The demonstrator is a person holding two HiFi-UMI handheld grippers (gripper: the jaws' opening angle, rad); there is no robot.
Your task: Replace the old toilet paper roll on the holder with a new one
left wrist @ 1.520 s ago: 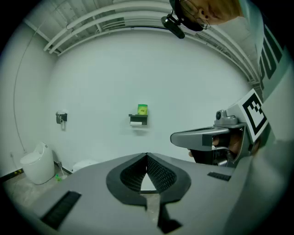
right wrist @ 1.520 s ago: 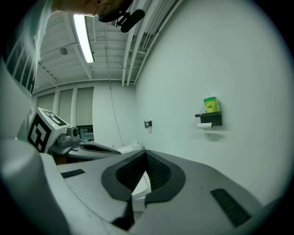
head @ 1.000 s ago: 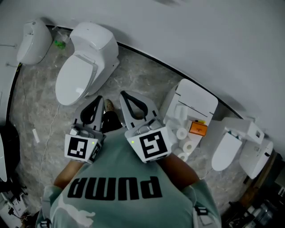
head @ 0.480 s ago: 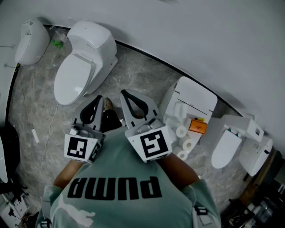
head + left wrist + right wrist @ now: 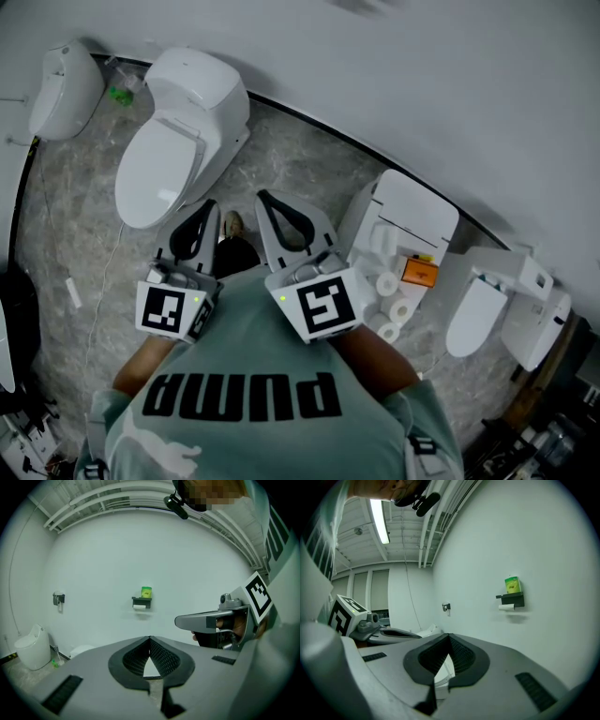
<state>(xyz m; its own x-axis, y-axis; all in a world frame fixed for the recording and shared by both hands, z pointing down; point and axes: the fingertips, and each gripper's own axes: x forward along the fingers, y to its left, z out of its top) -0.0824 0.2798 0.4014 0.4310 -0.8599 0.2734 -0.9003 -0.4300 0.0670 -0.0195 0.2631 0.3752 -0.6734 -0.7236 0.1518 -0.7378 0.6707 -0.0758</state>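
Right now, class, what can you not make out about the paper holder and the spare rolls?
- Roll on the holder: too small in both gripper views to judge how much paper is left.
- Holder: not in the head view's frame.
- Green pack: print too small to read.
- Spare rolls: head view only, too small to tell how full.

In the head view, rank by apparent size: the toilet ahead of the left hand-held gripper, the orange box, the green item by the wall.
1. toilet, by far the largest.
2. orange box.
3. green item, slightly smaller, but it looks farther from the camera, so unsure.
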